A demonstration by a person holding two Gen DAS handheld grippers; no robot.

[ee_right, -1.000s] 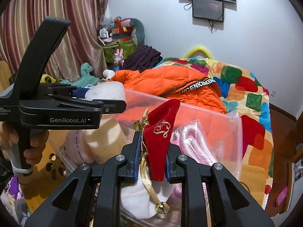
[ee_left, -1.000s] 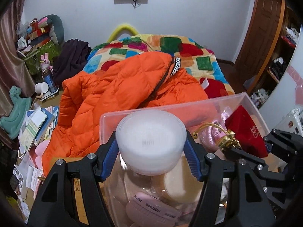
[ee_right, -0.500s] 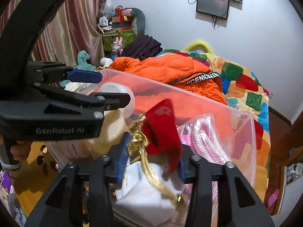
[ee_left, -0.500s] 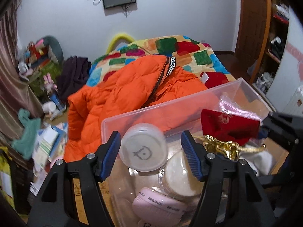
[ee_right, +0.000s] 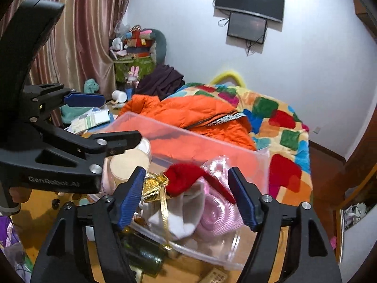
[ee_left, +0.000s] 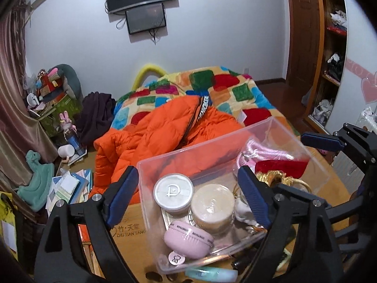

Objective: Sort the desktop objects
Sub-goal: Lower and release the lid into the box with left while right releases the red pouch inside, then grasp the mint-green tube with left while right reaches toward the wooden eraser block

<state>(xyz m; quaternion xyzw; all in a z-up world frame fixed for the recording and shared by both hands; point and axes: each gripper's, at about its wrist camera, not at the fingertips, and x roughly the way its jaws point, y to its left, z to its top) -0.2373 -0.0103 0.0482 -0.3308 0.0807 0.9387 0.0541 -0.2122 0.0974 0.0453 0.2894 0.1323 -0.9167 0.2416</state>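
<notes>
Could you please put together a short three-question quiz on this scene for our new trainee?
1. True or false: the left gripper is shut on the white jar.
2. Where does the red velvet pouch lie? A) on the bed B) inside the clear bin C) clamped in the right gripper
3. Fill in: the pink round case lies at the bin's ____ end, as the left wrist view shows it.

Key: 1 false, it is open above the jar; 2 B; 3 near.
</notes>
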